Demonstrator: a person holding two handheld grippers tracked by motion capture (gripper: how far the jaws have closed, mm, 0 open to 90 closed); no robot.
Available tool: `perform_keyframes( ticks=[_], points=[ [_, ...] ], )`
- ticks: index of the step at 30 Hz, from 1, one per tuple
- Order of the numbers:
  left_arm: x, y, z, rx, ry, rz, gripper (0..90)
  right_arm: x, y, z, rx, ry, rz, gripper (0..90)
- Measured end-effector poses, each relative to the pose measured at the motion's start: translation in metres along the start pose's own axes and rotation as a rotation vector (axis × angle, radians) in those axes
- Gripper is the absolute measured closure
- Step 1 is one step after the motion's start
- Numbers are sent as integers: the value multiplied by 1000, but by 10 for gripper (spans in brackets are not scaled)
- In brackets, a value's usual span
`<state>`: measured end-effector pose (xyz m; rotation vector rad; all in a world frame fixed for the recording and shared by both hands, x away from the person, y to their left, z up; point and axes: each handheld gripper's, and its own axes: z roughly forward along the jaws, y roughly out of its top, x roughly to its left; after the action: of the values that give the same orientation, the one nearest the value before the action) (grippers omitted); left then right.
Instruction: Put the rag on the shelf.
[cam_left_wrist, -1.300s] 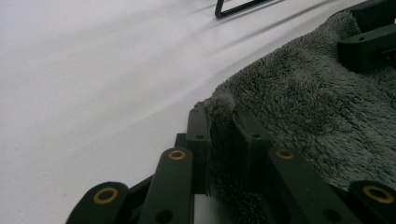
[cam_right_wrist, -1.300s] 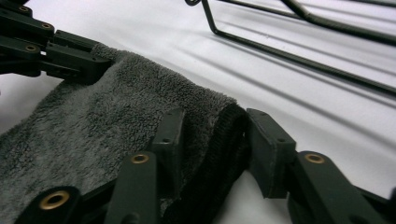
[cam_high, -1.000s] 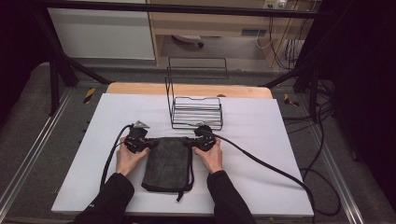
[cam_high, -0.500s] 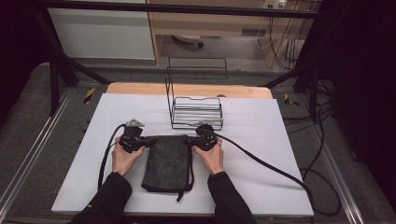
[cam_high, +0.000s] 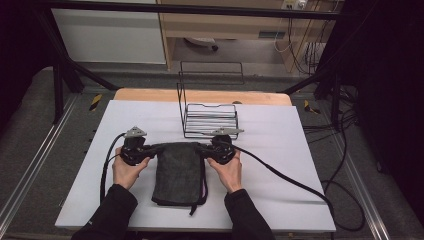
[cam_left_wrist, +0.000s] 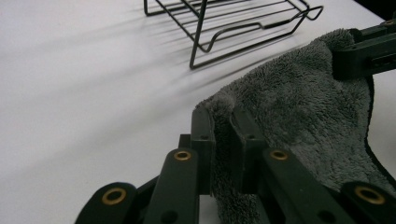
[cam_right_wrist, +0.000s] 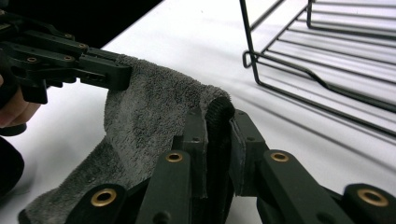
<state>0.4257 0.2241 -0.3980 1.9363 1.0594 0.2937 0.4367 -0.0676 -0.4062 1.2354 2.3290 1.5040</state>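
A dark grey fluffy towel (cam_high: 177, 172) lies folded on the white table, its far edge lifted a little. My left gripper (cam_high: 150, 150) is shut on the towel's far left corner (cam_left_wrist: 219, 105). My right gripper (cam_high: 205, 150) is shut on the far right corner (cam_right_wrist: 218, 108). In the left gripper view the right gripper's jaws pinch the towel (cam_left_wrist: 299, 102) at the upper right. In the right gripper view the left gripper's jaws hold the towel (cam_right_wrist: 149, 107) at the upper left. The towel's near end rests flat on the table.
A black wire rack (cam_high: 209, 117) stands just beyond the towel, also seen as the rack (cam_left_wrist: 224, 23) and the rack (cam_right_wrist: 322, 60). The white table (cam_high: 290, 150) has free room left and right. Cables (cam_high: 280, 172) trail from both grippers. A wooden strip (cam_high: 150, 95) edges the far side.
Both grippers have moved a little toward the near side with the towel's far corners, and the left gripper has shifted slightly left. The towel stays held.
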Motion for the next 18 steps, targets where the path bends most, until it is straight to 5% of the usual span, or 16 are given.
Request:
perform_keyframes(
  ticks=[18],
  points=[
    [-25, 20, -37, -130, 0, 60, 808, 16, 14, -35, -137, 24, -61, 794]
  ],
)
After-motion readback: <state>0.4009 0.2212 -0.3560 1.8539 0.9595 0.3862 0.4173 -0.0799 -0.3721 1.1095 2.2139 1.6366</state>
